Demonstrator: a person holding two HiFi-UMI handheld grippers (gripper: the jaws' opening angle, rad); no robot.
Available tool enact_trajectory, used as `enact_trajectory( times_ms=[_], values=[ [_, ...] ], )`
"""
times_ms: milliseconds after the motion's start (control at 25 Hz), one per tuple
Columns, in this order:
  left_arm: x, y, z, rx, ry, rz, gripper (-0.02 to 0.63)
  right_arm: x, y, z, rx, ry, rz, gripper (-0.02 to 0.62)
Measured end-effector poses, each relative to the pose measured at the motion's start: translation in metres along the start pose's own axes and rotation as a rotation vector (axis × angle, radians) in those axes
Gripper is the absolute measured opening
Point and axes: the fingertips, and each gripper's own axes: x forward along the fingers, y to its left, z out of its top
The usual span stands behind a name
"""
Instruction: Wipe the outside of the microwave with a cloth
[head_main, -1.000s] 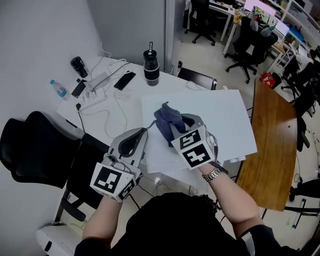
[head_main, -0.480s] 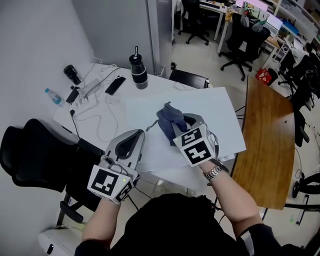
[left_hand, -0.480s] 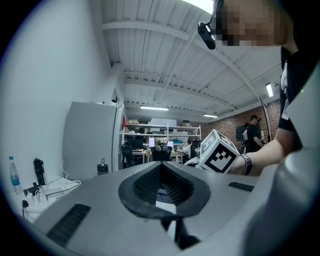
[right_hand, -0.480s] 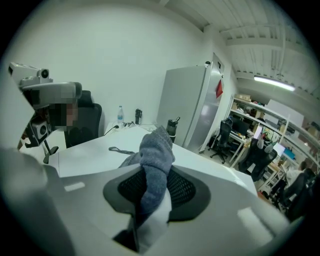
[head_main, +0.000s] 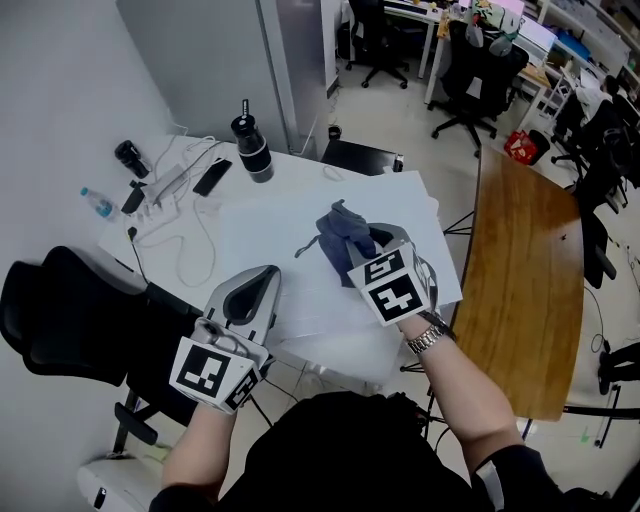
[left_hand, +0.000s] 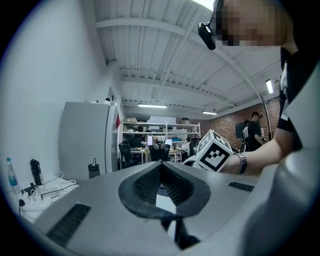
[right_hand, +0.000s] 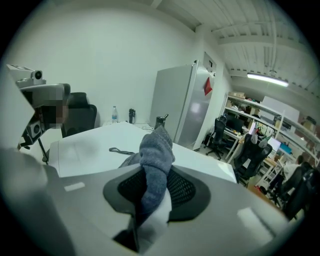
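The microwave (head_main: 300, 225) shows as a broad white flat top on the white table. A grey-blue cloth (head_main: 340, 235) lies bunched on that top, and my right gripper (head_main: 362, 250) is shut on it; the cloth (right_hand: 155, 150) fills the gap between the right gripper's (right_hand: 150, 190) pads and sticks out ahead. My left gripper (head_main: 265, 280) hovers at the microwave's near left edge, shut with nothing in it. In the left gripper view my left gripper (left_hand: 160, 170) has its pads pressed together, and the right gripper's marker cube (left_hand: 215, 150) is just beyond.
On the table behind the microwave stand a black flask (head_main: 250, 150), a phone (head_main: 212, 176), a power strip with cables (head_main: 165, 185) and a water bottle (head_main: 97, 203). A black office chair (head_main: 60, 310) is at left, a wooden table (head_main: 525, 270) at right.
Both grippers have moved rightwards relative to the white top; the right one has carried the cloth from near its left side toward its middle. Neither gripper's jaws have changed.
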Motion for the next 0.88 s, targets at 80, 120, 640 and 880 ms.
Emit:
enact_trajectory(
  times_ms=[80,120,640,880],
  values=[
    [0.006,-0.01,0.001,0.004,0.003,0.001,0.005,-0.005,-0.011,-0.006,0.006,-0.003,-0.002,0.109],
    [0.008,-0.015,0.001,0.006,0.005,0.001,0.005,-0.007,-0.016,-0.009,0.008,-0.005,-0.003,0.109],
    [0.041,-0.065,0.001,0.019,0.036,-0.001,0.005,-0.034,-0.079,-0.04,0.051,-0.025,-0.019,0.109],
    [0.053,-0.082,0.003,0.027,0.046,0.006,0.005,-0.043,-0.102,-0.05,0.065,-0.038,-0.023,0.109]
  ],
)
